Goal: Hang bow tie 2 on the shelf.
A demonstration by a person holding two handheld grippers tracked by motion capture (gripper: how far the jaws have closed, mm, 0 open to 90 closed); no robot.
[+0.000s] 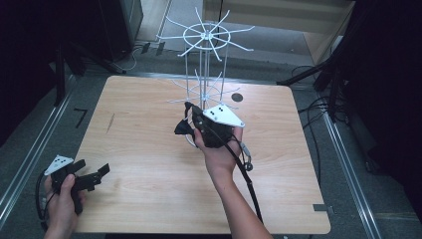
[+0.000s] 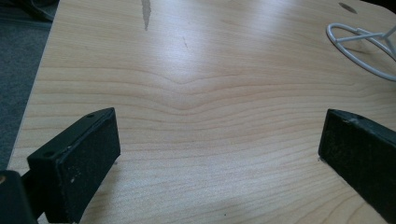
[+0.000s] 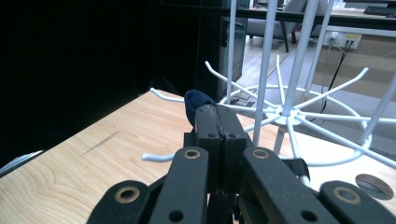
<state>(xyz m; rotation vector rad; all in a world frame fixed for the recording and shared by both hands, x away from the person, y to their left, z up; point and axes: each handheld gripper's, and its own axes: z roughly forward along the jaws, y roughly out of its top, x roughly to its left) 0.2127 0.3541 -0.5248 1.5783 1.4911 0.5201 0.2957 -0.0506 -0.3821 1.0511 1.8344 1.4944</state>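
1. Two hand-held grippers are working over a light wooden table, each one carried in one of the person's hands.
2. The right hand-held gripper is being held up near the middle of the table, right beside the lower ring of hooks on a white wire rack.
3. Its jaws are pressing together on a small dark blue piece of fabric; in the right gripper view the fabric is poking out just past the jaw tips.
4. That fabric is sitting close to one of the lower white hooks, though I cannot tell whether it is touching the hook or hanging on it.
5. The rack is standing upright toward the far side of the table, with an upper ring of hooks above the lower one, and its round wire base is resting on the wood.
6. The left hand-held gripper is hovering low at the near left corner of the table, well apart from the rack.
7. Its jaws are standing wide apart with bare wood between them.
8. A black cable is trailing from the right hand-held gripper along the person's forearm.
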